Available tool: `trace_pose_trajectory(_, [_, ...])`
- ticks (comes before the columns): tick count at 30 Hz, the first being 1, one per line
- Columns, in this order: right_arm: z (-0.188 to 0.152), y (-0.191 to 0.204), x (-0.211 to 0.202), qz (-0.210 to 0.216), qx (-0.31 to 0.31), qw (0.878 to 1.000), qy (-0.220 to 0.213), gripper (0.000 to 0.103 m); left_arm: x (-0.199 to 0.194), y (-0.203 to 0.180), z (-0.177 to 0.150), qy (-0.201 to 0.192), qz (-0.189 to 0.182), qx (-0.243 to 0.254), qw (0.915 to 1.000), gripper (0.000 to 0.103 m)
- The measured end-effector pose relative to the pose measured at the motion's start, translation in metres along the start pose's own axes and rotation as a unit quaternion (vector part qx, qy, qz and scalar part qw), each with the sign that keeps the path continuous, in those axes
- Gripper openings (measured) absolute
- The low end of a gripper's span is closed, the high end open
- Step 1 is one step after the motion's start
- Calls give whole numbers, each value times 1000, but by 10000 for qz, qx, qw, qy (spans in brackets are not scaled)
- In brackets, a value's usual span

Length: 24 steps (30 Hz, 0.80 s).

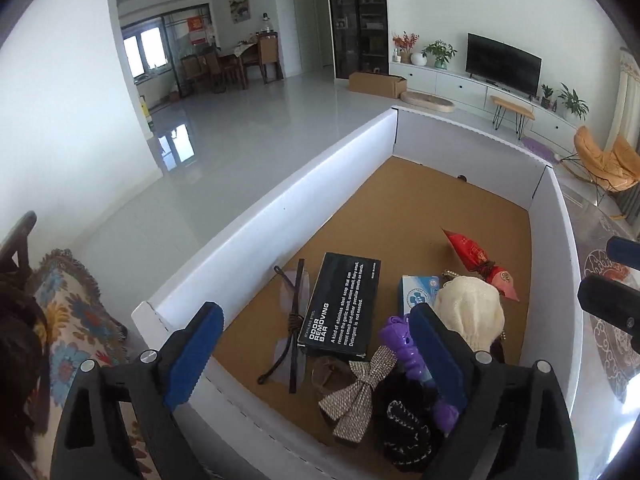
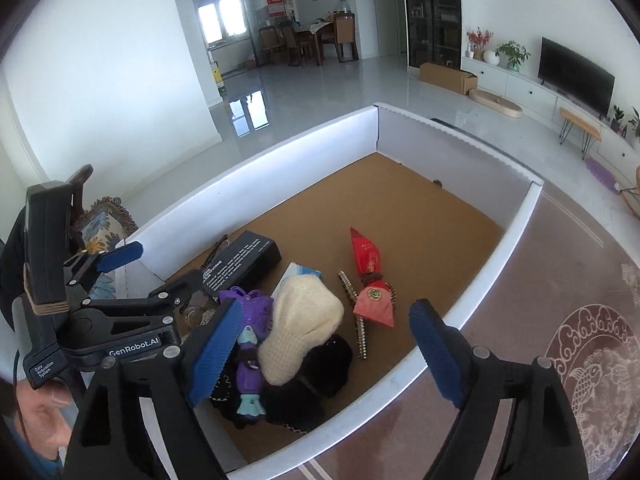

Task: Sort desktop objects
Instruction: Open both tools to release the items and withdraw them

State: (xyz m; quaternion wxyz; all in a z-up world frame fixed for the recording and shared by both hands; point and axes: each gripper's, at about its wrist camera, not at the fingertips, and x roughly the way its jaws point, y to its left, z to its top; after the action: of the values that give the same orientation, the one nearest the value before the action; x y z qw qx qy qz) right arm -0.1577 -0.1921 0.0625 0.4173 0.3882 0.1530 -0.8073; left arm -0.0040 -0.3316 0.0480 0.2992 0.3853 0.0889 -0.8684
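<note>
Both claws wide, nothing held: left gripper (image 1: 316, 356), right gripper (image 2: 326, 354). Items incl. black box (image 1: 345, 305), red pouch (image 2: 370, 280), cream knit (image 2: 300, 326) lie mixed in white tray (image 2: 280, 168). Sorting judged barely begun; all pieces remain.

A walled tray (image 2: 472, 316) is set on the floor, and everything is gathered at its near end. The box (image 1: 344, 304) is laid towards the left wall, with the glasses (image 1: 294, 320) just left of it. The knitted pouch (image 2: 300, 328) is placed right of the box, over a small carton (image 1: 416, 292). The wrapped packet (image 2: 370, 280) is found farther right, beside a hair clip (image 2: 360, 332). The bow (image 1: 356, 396) and the toy (image 2: 250, 360) are laid nearest.
</note>
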Motion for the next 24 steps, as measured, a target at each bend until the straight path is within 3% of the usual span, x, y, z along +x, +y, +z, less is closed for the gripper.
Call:
trace_pose_trajectory(7, [-6,-3,-6,-350,-220,9990,150,92,-33,-11,-13,-100,-61,96,9999,95])
trace_pose_trajectory(20, [-14,16,-7,-472,-789,9956,169,92,-54,-2,-20,-396,-22,-376,9985,95])
trace_pose_trajectory(24, [-15,13,-5,-428,-698,9965,169,92,-63,4,-25,-720,144,-649,9952,95])
